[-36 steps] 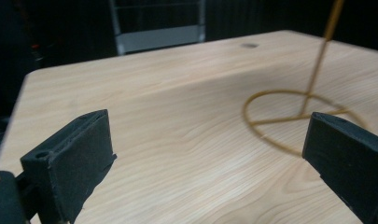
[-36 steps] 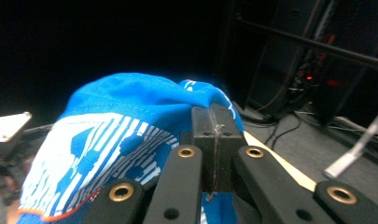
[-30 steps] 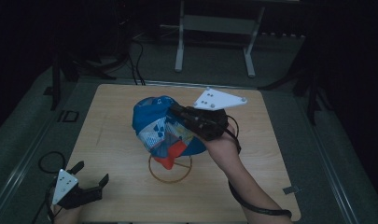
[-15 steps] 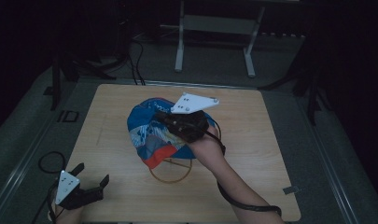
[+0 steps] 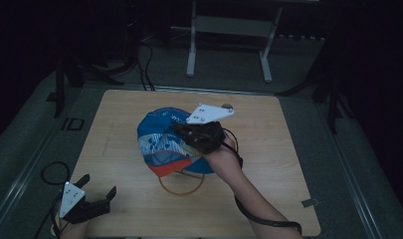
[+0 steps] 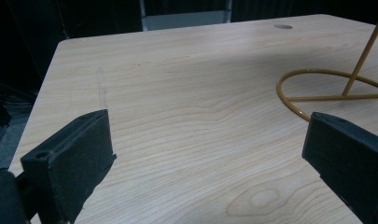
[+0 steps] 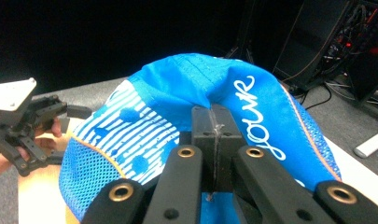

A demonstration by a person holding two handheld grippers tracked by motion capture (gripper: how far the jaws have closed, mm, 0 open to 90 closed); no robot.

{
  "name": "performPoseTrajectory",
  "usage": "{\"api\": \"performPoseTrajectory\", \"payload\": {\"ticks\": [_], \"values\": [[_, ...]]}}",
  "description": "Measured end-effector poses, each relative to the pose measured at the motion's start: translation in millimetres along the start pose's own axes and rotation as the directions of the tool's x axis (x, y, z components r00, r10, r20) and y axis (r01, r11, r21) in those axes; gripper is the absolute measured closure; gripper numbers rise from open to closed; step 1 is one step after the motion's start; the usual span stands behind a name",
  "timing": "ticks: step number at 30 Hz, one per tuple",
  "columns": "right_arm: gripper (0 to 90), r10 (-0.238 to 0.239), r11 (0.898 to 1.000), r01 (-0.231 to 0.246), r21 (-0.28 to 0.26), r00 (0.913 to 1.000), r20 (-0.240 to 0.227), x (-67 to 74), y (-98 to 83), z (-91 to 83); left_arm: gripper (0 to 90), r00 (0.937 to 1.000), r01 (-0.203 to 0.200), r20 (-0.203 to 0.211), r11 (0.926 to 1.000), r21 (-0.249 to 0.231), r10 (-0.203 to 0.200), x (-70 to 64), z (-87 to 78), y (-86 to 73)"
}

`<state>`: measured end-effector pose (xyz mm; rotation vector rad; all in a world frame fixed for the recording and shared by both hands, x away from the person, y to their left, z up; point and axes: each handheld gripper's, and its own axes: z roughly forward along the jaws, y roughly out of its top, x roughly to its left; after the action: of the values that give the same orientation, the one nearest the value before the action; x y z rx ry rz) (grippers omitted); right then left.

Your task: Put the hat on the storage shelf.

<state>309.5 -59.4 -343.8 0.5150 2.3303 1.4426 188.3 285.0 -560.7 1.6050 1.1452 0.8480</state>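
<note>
High view: I'm counting one blue cap (image 5: 161, 142) sitting over one gold wire stand (image 5: 181, 181) at table (image 5: 288, 149) centre. My right gripper (image 5: 186, 135) is pinching its fabric, jaws clenched. My left gripper (image 5: 97, 191) is idling spread wide at seven o'clock, near the edge, bare wood ahead.

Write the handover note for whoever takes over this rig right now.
Right gripper: jaws shut on a pinch of fabric of the blue cap, holding it over the gold wire stand at mid-table.
Left gripper: open, holding nothing, resting at the near left corner of the table.
Done: cap gripped and brought above the stand.
Cannot tell: whether the cap already sits on the stand's post.
Left: likely settle the cap on the stand, then open the right jaws and back away.
</note>
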Motion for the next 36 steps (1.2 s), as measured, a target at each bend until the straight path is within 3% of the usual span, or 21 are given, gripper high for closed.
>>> {"api": "performPoseTrajectory", "payload": {"ticks": [3, 8, 11, 15, 21, 28, 29, 36], "values": [[90.0, -0.022, 1.000, 0.022, 0.017, 0.9997, -0.004, 2.7, 2.0, 3.3, 2.1, 1.0000, 0.001, 0.003, 1.0000, 0.003, -0.001, -0.1, 0.8, -0.5], [90.0, -0.014, 1.000, 0.014, 0.013, 0.9999, 0.001, 1.2, -1.4, 2.2, 2.2, 1.0000, 0.007, 0.005, 1.0000, -0.003, -0.007, 0.3, -0.7, -0.3], [90.0, 0.030, 0.999, -0.031, -0.028, 0.9994, -0.014, -3.9, -9.6, -6.7, 2.1, 0.9999, 0.014, 0.004, 0.9999, -0.003, -0.014, 1.7, -1.3, -1.1], [88.0, 0.034, 0.999, -0.035, -0.035, 0.9993, -0.013, -6.4, -13.1, -11.1, 2.1, 0.9999, 0.016, 0.005, 0.9999, -0.004, -0.016, 1.8, -0.9, -0.6], [71.5, 0.072, 0.996, -0.074, -0.057, 0.9970, -0.028, -12.3, -19.2, -11.7, 2.1, 0.9998, 0.020, 0.007, 0.9998, -0.004, -0.020, 1.4, -0.4, -0.5], [59.0, 0.078, 0.993, -0.081, -0.083, 0.9961, -0.041, -11.0, -20.0, -20.3, 2.1, 0.9997, 0.024, 0.010, 0.9997, -0.003, -0.024, 2.2, -0.8, -1.0], [53.8, 0.087, 0.991, -0.091, -0.101, 0.9953, -0.044, -11.4, -19.7, -26.7, 2.1, 0.9997, 0.023, 0.009, 0.9997, -0.003, -0.023, 2.2, -0.9, -1.1], [44.3, 0.083, 0.987, -0.087, -0.139, 0.9960, -0.034, -12.3, -27.3, -57.3, 2.2, 0.9996, 0.027, 0.008, 0.9996, -0.009, -0.027, 3.1, -1.9, -1.0]]}}
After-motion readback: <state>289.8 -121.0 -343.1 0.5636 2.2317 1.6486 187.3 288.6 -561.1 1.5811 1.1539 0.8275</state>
